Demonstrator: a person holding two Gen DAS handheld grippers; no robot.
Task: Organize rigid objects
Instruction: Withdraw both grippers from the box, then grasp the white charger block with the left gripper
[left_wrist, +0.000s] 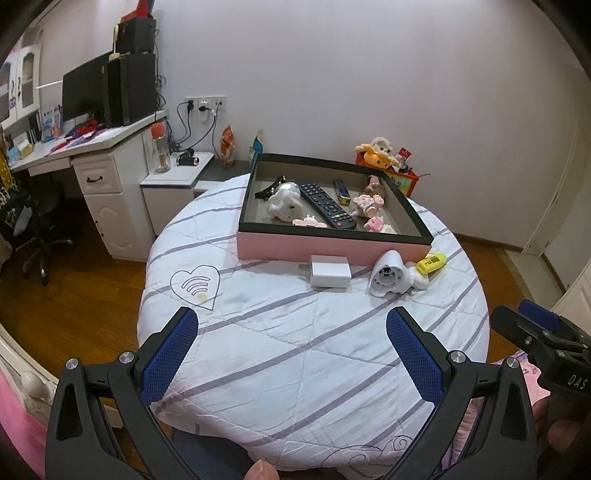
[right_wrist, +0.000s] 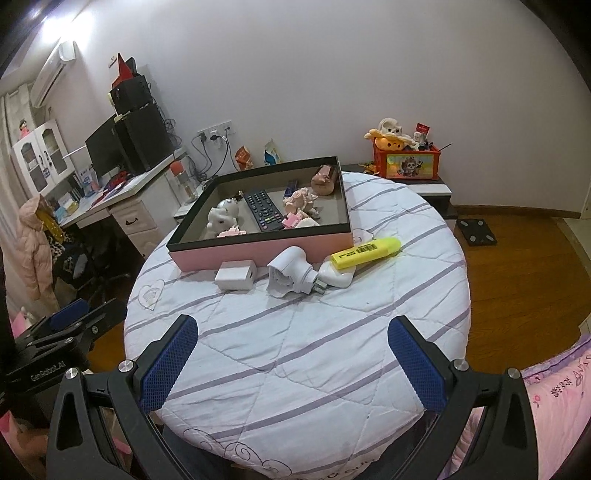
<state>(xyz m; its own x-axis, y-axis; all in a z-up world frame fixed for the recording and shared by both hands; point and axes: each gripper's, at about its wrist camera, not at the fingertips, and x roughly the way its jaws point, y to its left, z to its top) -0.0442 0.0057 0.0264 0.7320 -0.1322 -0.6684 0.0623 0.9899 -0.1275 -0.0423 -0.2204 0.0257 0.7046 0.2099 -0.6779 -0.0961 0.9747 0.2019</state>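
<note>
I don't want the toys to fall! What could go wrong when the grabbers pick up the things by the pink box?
The white plug adapter leans against a flat white charger, so grabbing one may knock the other. The yellow highlighter is round and could roll across the quilt. The pink box sits right behind them, so open fingers might bump it.

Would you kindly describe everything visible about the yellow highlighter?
The yellow highlighter is a stubby, plastic-looking marker with a black-printed label and barcode on its side. It lies flat on the striped quilt, outside the pink box near its right front corner. Its lower end appears to rest on a flat white charger.
</note>
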